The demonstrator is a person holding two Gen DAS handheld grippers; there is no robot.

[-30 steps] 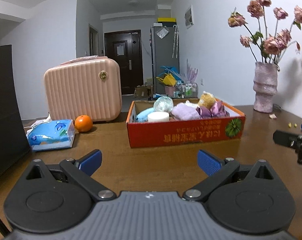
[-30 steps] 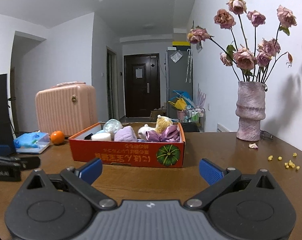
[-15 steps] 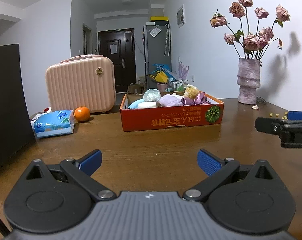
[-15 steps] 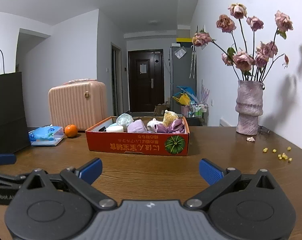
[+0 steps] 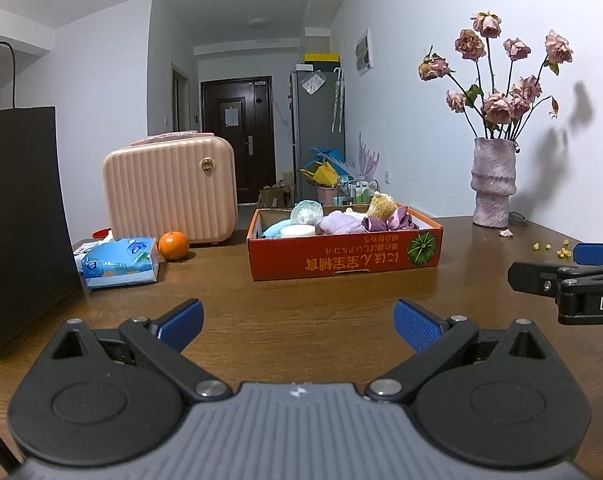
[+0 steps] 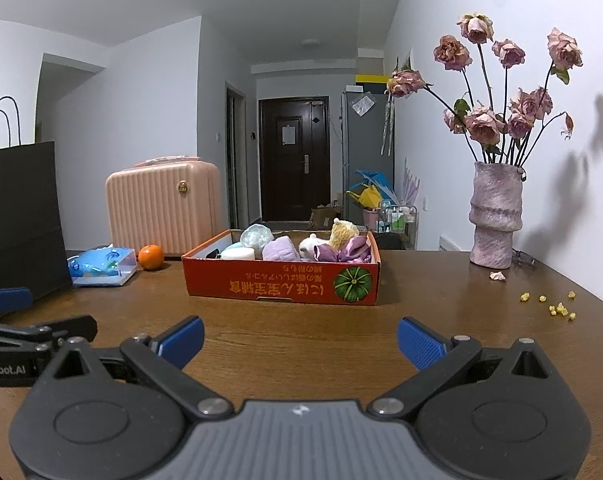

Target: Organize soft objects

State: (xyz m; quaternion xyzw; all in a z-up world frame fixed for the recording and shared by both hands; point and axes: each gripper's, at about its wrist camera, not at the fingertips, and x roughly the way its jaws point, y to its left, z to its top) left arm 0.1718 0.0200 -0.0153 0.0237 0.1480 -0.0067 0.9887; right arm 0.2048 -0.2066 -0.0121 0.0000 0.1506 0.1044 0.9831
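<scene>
A red cardboard box [image 5: 343, 258] [image 6: 281, 286] stands on the brown table and holds several soft objects: a lilac plush [image 5: 341, 224] [image 6: 280, 249], a purple satin bow [image 5: 387, 222] [image 6: 351, 249], a yellow knitted toy [image 5: 381, 203] [image 6: 342, 231], a white roll [image 5: 297, 231] and a clear bag [image 5: 307, 211]. My left gripper [image 5: 297, 322] is open and empty, well short of the box. My right gripper [image 6: 299, 340] is open and empty, also short of the box. Each gripper shows at the edge of the other's view.
A pink ribbed case [image 5: 169, 190], an orange [image 5: 173, 245], a blue tissue pack [image 5: 119, 264] and a black paper bag [image 5: 19, 220] stand at the left. A vase of dried roses [image 5: 493, 182] stands at the right, with yellow crumbs [image 6: 557, 306] on the table.
Both grippers have pulled back from the box, which now looks smaller and farther. Both stay open and empty.
</scene>
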